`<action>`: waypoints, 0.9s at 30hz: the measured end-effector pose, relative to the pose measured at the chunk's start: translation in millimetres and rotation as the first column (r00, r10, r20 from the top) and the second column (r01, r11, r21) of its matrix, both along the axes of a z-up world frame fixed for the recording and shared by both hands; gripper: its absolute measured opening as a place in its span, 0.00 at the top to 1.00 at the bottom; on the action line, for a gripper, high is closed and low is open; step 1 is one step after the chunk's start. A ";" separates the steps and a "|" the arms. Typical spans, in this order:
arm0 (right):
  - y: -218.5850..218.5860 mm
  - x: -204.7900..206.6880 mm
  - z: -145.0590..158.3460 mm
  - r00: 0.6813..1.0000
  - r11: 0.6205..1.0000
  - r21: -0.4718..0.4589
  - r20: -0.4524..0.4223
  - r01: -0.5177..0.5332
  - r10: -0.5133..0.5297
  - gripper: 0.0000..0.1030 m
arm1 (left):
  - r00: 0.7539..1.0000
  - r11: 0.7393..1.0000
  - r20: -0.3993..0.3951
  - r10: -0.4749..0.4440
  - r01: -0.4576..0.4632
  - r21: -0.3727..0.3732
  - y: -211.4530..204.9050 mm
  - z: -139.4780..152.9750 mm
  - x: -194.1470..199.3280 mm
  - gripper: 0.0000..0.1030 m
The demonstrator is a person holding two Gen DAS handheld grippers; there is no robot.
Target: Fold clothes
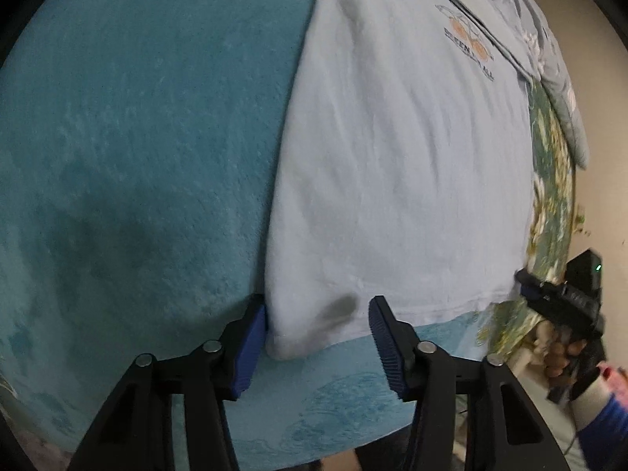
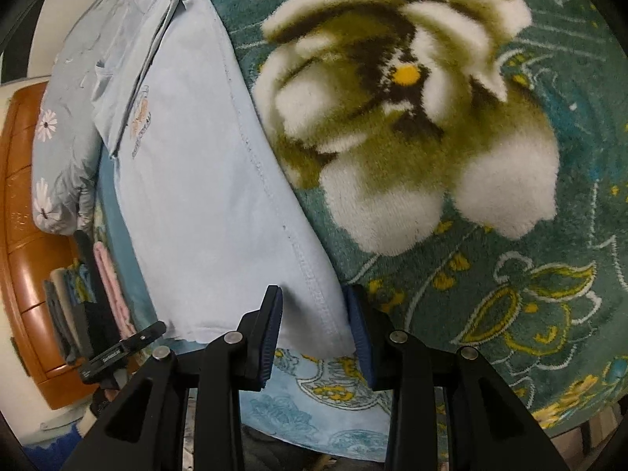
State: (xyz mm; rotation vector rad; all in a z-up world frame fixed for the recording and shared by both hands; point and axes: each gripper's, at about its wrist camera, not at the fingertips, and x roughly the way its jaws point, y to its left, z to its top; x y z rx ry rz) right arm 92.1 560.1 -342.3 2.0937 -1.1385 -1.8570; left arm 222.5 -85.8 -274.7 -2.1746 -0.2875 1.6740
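Observation:
A pale blue T-shirt (image 1: 396, 165) with a small printed logo (image 1: 469, 49) lies flat on a teal plush blanket (image 1: 149, 137). My left gripper (image 1: 316, 343) is open, its jaws standing either side of the shirt's near left hem corner. My right gripper (image 2: 314, 331) is open too, its jaws either side of the shirt's (image 2: 204, 196) other hem corner, by the stitched side seam. The right gripper also shows in the left wrist view (image 1: 557, 298), at the shirt's right edge.
The blanket has a big white and olive flower print (image 2: 408, 117) to the right of the shirt. A daisy-patterned pale blue pillow (image 2: 59, 149) lies beyond the shirt's collar. A wooden bedside cabinet (image 2: 23, 267) stands at the left, with folded cloths (image 2: 106, 286) by it.

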 end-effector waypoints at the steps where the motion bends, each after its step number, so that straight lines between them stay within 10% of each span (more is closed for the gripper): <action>1: 4.4 2.3 -1.7 1.000 1.000 -0.018 0.000 0.010 -0.010 0.65 | 1.000 1.000 0.007 0.007 -0.008 0.004 -0.8 -0.2 1.1 0.58; 3: 9.1 5.8 -3.0 1.000 0.999 -0.037 0.007 0.011 -0.010 0.66 | 1.000 1.000 0.020 0.022 -0.023 0.012 -2.4 -0.6 3.3 0.81; 6: 13.4 10.4 -3.8 1.000 0.998 -0.055 0.022 0.000 0.001 0.66 | 0.998 0.998 0.042 0.053 -0.054 0.016 -0.8 -2.3 7.1 0.83; 9: -12.5 12.7 -4.2 0.999 0.999 -0.044 0.043 -0.005 0.007 0.91 | 0.995 0.996 0.046 0.090 -0.091 0.009 16.6 -5.4 2.9 0.92; 16: 5.7 6.0 27.4 0.991 0.979 -0.171 -0.065 0.107 -0.119 0.93 | 0.980 0.974 -0.003 0.197 -0.195 0.117 27.0 14.4 -6.8 0.93; 27: 20.3 -152.3 112.9 0.877 0.923 -0.351 -0.380 0.156 -0.293 0.95 | 0.903 0.887 -0.219 0.370 -0.274 0.370 23.9 82.9 -188.7 0.93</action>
